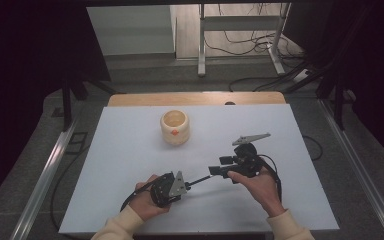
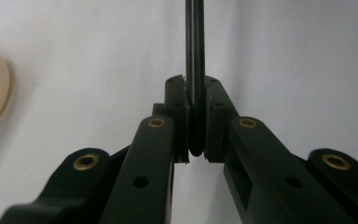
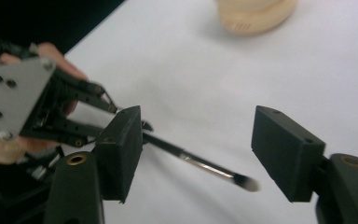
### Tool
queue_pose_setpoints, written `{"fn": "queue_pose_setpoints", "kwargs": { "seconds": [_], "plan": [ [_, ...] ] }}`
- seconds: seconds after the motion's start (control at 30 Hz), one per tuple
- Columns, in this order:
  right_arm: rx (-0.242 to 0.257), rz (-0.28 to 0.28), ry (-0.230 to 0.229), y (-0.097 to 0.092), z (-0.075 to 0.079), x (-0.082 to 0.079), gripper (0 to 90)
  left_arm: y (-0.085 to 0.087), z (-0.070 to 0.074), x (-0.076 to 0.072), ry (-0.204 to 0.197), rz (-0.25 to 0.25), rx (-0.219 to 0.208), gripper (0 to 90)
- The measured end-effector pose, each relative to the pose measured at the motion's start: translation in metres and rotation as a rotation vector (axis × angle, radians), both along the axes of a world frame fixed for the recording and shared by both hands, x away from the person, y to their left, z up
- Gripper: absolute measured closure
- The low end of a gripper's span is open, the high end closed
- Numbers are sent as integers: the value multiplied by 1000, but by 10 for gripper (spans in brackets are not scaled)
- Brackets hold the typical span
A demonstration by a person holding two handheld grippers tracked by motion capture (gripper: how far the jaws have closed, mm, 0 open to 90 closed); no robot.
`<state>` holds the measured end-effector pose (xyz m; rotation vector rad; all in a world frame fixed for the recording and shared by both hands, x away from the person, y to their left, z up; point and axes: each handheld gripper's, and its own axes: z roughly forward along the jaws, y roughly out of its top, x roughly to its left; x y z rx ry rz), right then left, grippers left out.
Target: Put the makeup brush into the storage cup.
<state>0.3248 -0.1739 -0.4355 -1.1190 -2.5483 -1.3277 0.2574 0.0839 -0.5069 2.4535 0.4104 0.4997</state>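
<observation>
Surface: white table (image 1: 130, 150), dark room and cabled floor beyond it.
Left gripper (image 1: 180, 186): nearest the person, jaws clamped tight on the brush handle's end.
Brush (image 3: 200, 163): thin dark makeup brush held above the table, long axis running from the left gripper toward the right one, bristle tip free.
Right gripper (image 1: 220, 166): jaws spread wide, pads off the brush, tip between them.
Key relation: brush belongs to the left hand alone; right gripper sits at its far tip.
Cup (image 1: 174, 127): cream holder, upright, well apart, beyond both grippers; likely destination.
</observation>
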Motion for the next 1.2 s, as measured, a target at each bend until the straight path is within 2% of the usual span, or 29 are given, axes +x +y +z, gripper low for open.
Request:
{"fn": "queue_pose_setpoints", "kwargs": {
  "seconds": [0.1, 0.2, 0.23, 0.3, 0.4, 0.5, 0.7, 0.97, 1.1, 1.13, 1.2],
  "plan": [
    [28, -20, -24, -7, 5, 0, 310, 2, 0, 1, 4, 11, -9, 827],
    [55, -52, -88, -21, 12, -2, 278, 7, 1, 4, 10, 35, -22, 827],
    [55, -52, -88, -21, 12, -2, 278, 7, 1, 4, 10, 35, -22, 827],
    [92, -72, -121, -32, 15, -3, 270, 12, 2, 6, 17, 52, -43, 827],
    [106, -90, -144, -40, 15, -5, 251, 17, 3, 8, 18, 67, -58, 827],
    [98, -101, -160, -47, 14, -6, 251, 21, 4, 9, 25, 77, -72, 826],
    [88, -126, -156, -57, 8, -7, 253, 27, 5, 11, 33, 102, -98, 827],
    [77, -159, -157, -74, -1, -9, 255, 37, 7, 14, 55, 138, -160, 827],
    [43, -158, -187, -81, -8, -12, 217, 41, 7, 15, 60, 154, -179, 827],
    [20, -154, -209, -82, -11, -13, 200, 42, 8, 16, 60, 159, -186, 827],
    [13, -155, -212, -83, -13, -14, 186, 43, 8, 16, 61, 162, -192, 827]
  ]
}}
